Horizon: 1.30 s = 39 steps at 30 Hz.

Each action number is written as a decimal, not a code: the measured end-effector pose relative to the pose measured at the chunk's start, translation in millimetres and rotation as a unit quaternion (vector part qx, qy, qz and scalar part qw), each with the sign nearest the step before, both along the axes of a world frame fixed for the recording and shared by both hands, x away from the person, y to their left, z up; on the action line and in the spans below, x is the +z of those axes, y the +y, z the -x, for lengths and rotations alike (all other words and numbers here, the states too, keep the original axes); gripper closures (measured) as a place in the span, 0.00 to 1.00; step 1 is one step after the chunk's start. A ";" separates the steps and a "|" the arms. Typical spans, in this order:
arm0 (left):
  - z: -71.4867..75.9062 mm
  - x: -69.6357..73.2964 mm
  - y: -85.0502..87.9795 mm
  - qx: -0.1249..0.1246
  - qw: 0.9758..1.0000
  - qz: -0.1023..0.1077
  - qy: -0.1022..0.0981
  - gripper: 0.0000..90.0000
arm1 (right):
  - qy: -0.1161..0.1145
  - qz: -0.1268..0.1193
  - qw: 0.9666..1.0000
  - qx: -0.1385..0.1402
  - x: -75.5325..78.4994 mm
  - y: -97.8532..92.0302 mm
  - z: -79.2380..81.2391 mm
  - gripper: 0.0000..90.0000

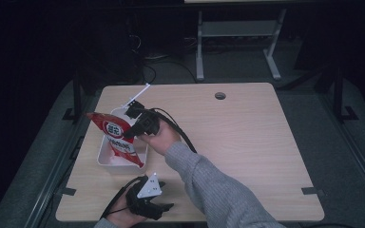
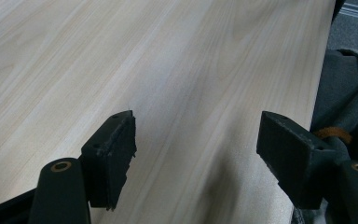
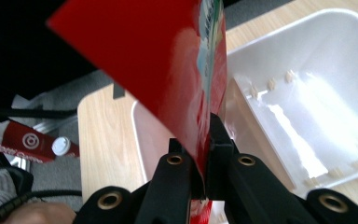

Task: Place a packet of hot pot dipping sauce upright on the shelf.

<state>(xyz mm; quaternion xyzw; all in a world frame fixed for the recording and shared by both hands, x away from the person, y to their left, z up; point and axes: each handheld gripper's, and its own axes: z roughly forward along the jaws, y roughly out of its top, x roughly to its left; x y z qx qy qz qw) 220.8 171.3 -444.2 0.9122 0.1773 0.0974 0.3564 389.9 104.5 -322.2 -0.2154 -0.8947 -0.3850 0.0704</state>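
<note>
Dim room — grey carpet (image 1: 247, 66)

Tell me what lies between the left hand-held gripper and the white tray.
In the high view, only bare wooden tabletop separates the left hand-held gripper from the white tray.

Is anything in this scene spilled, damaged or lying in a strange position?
Nothing is spilled or damaged. The red snack bag is tilted over the white tray, but the right gripper holds it pinched. The left gripper is open above the table.
</note>
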 end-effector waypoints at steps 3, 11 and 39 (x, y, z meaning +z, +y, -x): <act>-0.1 0.1 0.0 0.000 1.000 0.000 -0.001 0.31 | 0.002 0.011 1.000 0.004 0.1 -1.3 -0.2 0.99; 0.1 0.1 0.1 0.000 1.000 0.001 0.001 0.31 | 0.003 0.026 1.000 0.012 -0.1 -0.9 1.0 0.99; -0.5 2.0 1.2 -0.002 1.000 0.003 -0.004 0.31 | 0.020 -0.005 1.000 -0.024 7.5 10.5 -5.8 1.00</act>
